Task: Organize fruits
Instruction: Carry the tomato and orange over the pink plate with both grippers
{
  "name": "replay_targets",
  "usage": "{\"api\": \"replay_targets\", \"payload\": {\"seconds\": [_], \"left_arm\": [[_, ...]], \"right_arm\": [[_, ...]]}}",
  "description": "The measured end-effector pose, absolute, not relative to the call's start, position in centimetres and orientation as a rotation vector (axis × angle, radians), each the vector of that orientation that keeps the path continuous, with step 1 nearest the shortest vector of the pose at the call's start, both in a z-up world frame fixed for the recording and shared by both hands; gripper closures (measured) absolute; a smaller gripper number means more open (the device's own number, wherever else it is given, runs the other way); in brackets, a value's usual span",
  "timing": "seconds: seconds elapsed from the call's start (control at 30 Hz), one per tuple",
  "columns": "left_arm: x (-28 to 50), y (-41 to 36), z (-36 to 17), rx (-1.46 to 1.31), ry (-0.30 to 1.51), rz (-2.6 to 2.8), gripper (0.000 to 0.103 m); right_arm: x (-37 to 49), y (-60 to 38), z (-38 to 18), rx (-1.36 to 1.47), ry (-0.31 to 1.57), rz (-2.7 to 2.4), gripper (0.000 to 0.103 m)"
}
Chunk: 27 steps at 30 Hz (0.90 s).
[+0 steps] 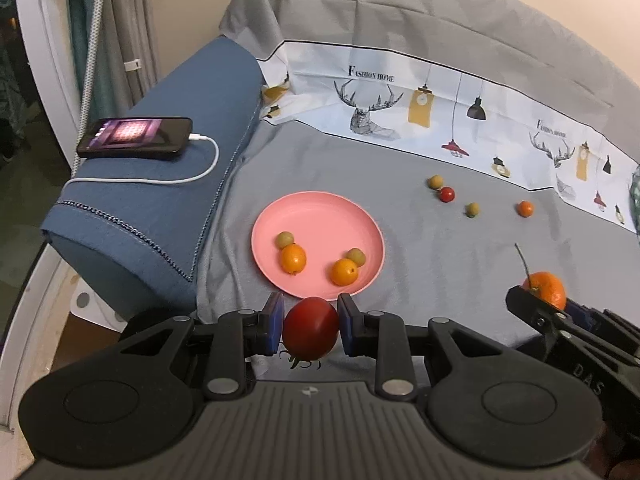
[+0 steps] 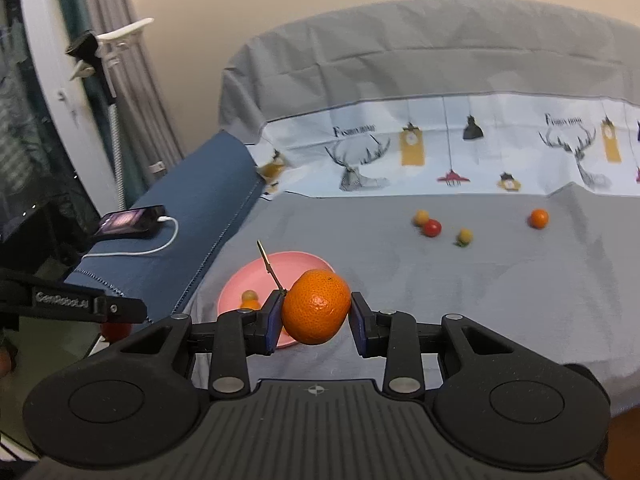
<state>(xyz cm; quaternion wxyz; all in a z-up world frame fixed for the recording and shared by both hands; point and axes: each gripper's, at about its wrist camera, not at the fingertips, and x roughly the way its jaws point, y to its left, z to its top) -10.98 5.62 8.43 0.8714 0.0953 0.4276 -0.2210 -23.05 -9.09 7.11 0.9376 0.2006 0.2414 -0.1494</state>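
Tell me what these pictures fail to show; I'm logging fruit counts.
- Plate, right wrist view: near half hidden behind the mandarin and right gripper.
- Tomato, left wrist view: underside hidden by the left gripper.
- Far fruits, right wrist view: blurred, kinds unclear.

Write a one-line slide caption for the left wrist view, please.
Left gripper holds a red tomato near the pink plate.

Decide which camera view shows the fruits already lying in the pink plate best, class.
The left wrist view. The pink plate shows whole, holding two orange and two greenish fruits. In the right wrist view the tangerine held in the right claw hides much of the plate, leaving two small fruits visible.
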Motion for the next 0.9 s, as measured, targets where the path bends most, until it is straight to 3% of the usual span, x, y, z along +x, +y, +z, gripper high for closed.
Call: {"api": "replay_targets", "payload": {"seconds": [0.9], "left_arm": [[-5.1,6.4,2.9,0.182,1.031,-0.418,0.071]], "right_arm": [[-16.7,-8.9,4.7,0.322,0.658,-0.270,0.067]]}}
